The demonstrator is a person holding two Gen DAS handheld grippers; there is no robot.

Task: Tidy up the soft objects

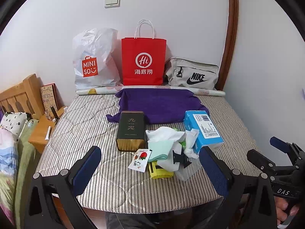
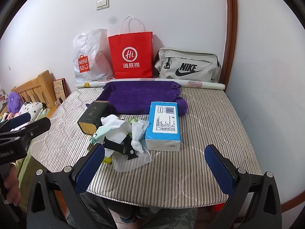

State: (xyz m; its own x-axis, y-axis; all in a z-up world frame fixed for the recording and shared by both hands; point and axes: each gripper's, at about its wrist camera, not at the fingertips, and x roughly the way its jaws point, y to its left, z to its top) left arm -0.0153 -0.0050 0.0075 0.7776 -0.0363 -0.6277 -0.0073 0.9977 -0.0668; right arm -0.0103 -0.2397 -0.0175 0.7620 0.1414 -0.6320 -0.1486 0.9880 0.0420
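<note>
A loose pile of soft items, white cloth, a mint-green folded cloth and crumpled white tissue or mask material, lies near the front middle of a grey-and-white striped mattress pad. Mixed into the pile are a black plastic clip-like piece, a small yellow box and a white snack sachet with a red strawberry print. Touching the pile on its left is a dark rectangular tea tin with gold ends; on its right, a blue-and-white plastic-wrapped tissue pack. Behind them a purple towel is spread flat. Against the wall stand a white plastic shopping bag, a red paper bag with white handles and a grey fabric pouch.

The left gripper hovers just before the pile, its blue-padded jaws wide apart and holding nothing. The right gripper hovers nearer the tissue pack, jaws likewise apart and empty.

The cloths look light, limp and likely to droop or drag neighbours along. Pinching a thick fold at the top of the white cloth seems the safest hold. The tissue pack should compress, so gripping across its narrow sides would suit it.
</note>
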